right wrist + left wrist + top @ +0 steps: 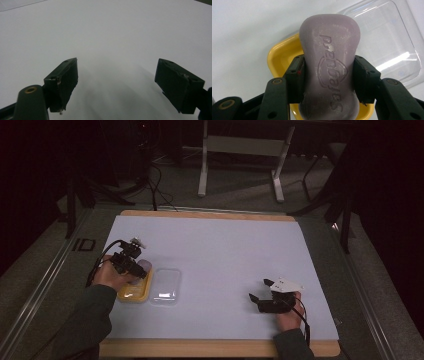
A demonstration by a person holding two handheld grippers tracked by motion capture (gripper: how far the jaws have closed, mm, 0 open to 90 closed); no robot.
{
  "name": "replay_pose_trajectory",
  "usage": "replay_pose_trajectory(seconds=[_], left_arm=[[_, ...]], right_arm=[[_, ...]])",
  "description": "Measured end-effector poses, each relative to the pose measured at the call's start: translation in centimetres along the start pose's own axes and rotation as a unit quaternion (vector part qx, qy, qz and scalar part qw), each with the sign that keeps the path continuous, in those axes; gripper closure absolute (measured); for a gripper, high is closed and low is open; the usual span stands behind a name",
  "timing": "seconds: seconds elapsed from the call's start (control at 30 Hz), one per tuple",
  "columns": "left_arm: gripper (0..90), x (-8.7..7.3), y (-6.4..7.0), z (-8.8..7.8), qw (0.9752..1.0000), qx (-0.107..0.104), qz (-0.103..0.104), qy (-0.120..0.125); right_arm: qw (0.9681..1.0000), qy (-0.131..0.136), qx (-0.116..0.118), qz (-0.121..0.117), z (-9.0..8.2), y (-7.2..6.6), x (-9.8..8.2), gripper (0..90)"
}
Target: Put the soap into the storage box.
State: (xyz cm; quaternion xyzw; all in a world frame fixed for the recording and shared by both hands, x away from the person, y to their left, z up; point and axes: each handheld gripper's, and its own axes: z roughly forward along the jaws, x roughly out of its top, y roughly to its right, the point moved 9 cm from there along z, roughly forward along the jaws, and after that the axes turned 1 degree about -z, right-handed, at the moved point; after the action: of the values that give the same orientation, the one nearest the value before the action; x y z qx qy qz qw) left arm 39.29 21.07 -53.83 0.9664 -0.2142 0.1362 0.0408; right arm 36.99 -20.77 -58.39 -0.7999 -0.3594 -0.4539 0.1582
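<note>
A purple bar of soap (329,67) with an embossed logo is clamped between the jaws of my left gripper (328,78), held just above a yellow soap dish (278,57). In the high view the left gripper (131,261) hovers over that yellow dish (134,294) at the table's left, with the soap (144,266) peeking out. A clear plastic lid (166,285) lies flat right beside the dish, also visible as the lid (387,42) behind the soap. My right gripper (261,290) rests at the table's right with its jaws wide apart, and the right gripper (116,85) holds nothing.
A white sheet (220,255) covers the wooden table (215,349). Beyond the far edge stand a metal frame's legs (202,180) and loose cables (160,190) on the floor.
</note>
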Motion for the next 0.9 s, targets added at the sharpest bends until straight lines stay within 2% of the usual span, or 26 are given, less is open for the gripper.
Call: replay_pose_trajectory(seconds=[0.13, 0.33, 0.67, 0.9], left_arm=[[49.5, -0.3, 0.1, 0.3, 1.0000, -0.002, -0.001, -0.003], [49.5, -0.7, 0.3, 0.9, 1.0000, 0.006, -0.001, -0.007], [49.5, -1.3, 0.0, 1.0, 0.9997, 0.014, -0.018, -0.004], [49.5, -1.7, -0.1, 1.3, 0.9995, 0.013, -0.029, -0.003]], right_arm=[[1.0000, 0.000, 0.000, 0.001, 0.0, 0.0, 0.0, 18.2], [1.0000, 0.000, 0.000, 0.000, 0.0, 0.0, 0.0, 18.2], [1.0000, 0.001, 0.000, 0.001, 0.0, 0.0, 0.0, 18.2], [1.0000, 0.000, 0.000, 0.000, 0.0, 0.0, 0.0, 18.2]])
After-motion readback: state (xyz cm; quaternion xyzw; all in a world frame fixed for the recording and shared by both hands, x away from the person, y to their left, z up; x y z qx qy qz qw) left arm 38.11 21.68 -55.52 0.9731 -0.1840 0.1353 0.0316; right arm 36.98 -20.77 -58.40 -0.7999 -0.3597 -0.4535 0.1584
